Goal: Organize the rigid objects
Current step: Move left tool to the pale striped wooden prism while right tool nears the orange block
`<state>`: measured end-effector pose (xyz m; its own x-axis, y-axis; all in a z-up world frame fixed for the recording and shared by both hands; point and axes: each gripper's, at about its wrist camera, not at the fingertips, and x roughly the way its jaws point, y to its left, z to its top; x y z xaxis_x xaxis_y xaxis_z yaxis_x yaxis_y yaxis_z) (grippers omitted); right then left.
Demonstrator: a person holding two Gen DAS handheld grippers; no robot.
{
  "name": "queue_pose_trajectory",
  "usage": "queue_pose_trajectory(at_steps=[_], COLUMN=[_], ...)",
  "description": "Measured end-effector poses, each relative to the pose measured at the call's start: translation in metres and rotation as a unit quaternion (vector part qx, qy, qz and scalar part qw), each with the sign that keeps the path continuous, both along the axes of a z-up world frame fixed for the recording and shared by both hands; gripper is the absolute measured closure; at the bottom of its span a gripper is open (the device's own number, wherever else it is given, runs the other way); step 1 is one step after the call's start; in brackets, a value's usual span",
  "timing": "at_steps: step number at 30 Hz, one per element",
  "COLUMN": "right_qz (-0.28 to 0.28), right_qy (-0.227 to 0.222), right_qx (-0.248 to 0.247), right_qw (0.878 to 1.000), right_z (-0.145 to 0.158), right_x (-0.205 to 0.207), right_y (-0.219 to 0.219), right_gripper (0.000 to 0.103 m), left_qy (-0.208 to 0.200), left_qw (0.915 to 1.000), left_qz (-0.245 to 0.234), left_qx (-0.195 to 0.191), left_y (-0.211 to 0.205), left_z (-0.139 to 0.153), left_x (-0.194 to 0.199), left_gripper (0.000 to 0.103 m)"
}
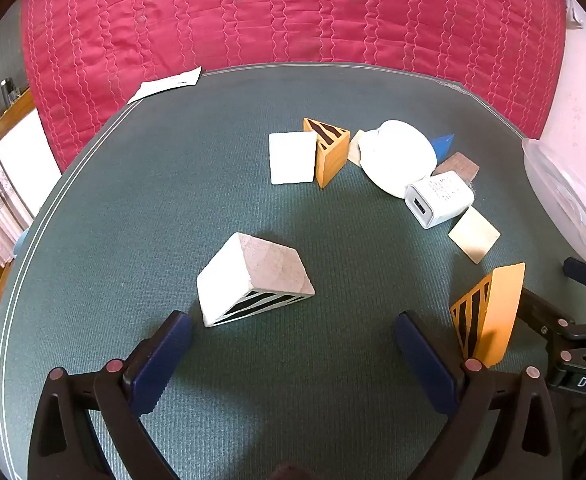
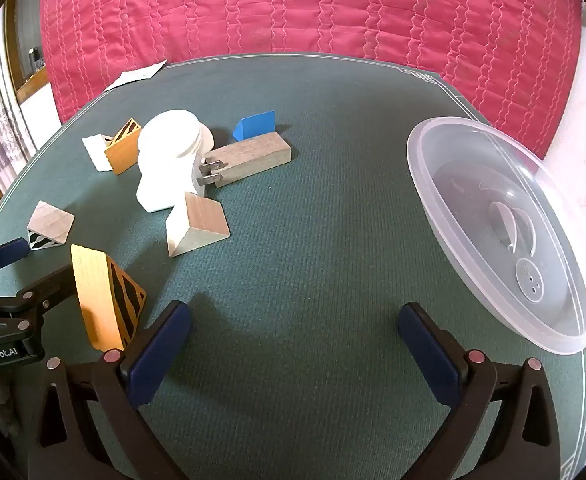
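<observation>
In the left wrist view, the left gripper [image 1: 293, 344] fills the bottom of the frame, its blue pads spread wide with only green mat [image 1: 133, 184] between them. Just above its left pad lies a white wedge [image 1: 253, 280] with a striped face. At lower right stands an orange wedge [image 1: 489, 312], its base cut off behind the right pad; beside it part of the right gripper's black frame enters from the edge.

In the right wrist view, the right gripper [image 2: 295, 336] is likewise wide apart and holds nothing. The orange wedge [image 2: 107, 298] stands just left of its left pad, partly hiding the left gripper's finger behind it.

The other pieces cluster mid-frame: a white disc [image 1: 397, 156], a charger [image 1: 439, 198] leaning against it, a second orange wedge [image 1: 331, 152] touching a white block [image 1: 292, 158], a pale wedge [image 2: 197, 224], a wood bar [image 2: 249, 158] and a blue piece [image 2: 255, 125], mostly hidden behind the disc in the left view. A clear bowl [image 2: 473, 152] sits at the right, its far rim running off the mat; what its base markings are is hard to tell. A red quilt [image 2: 313, 8] spans the top.
</observation>
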<state>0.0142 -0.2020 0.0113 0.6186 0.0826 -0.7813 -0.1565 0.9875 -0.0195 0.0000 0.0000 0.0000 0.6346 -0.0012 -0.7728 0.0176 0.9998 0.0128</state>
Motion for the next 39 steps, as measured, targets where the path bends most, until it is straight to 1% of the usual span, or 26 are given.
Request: queue_pose_trajectory(at_steps=[4, 9, 18, 22, 26, 30, 33, 36, 39], right_qz=[0.002, 0.029, 0.019, 0.018, 0.018, 0.018, 0.019, 0.021, 0.021], right_qy=[0.001, 0.003, 0.004, 0.005, 0.004, 0.004, 0.003, 0.002, 0.002], right_qx=[-0.003, -0.004, -0.007, -0.006, -0.004, -0.003, -0.001, 0.001, 0.002], right_qw=[1.0, 1.0, 1.0, 1.0, 1.0, 1.0, 1.0, 1.0, 1.0], right_z=[0.0, 0.002, 0.0, 0.001, 0.0, 0.0, -0.001, -0.001, -0.001], right_x=[-0.001, 0.002, 0.0, 0.001, 0.0, 0.0, -0.001, -0.002, -0.002], right_y=[0.0, 0.001, 0.005, 0.005, 0.006, 0.006, 0.005, 0.005, 0.004], right_gripper=[0.0, 0.0, 0.0, 0.0, 0.0, 0.0, 0.0, 0.0, 0.0], left_qy=[0.0, 0.002, 0.001, 0.0, -0.014, -0.011, -0.007, 0.0, -0.004], left_qw=[1.0, 1.0, 1.0, 0.9999, 0.9987, 0.9972, 0.998, 0.9996, 0.9997], left_qz=[0.0, 0.001, -0.001, 0.001, 0.027, 0.042, 0.036, 0.019, 0.006], left_qx=[0.001, -0.001, 0.001, -0.01, -0.042, -0.062, -0.051, -0.019, 0.021], left_y=[0.0, 0.0, 0.001, 0.003, 0.018, 0.03, 0.031, 0.032, 0.035], left_z=[0.0, 0.0, -0.001, 0.001, 0.006, 0.007, 0.007, 0.006, 0.006], left_x=[0.0, 0.0, 0.0, -0.001, -0.003, -0.002, -0.002, -0.004, -0.007], left_gripper=[0.0, 0.0, 0.0, 0.0, 0.0, 0.004, 0.007, 0.007, 0.007])
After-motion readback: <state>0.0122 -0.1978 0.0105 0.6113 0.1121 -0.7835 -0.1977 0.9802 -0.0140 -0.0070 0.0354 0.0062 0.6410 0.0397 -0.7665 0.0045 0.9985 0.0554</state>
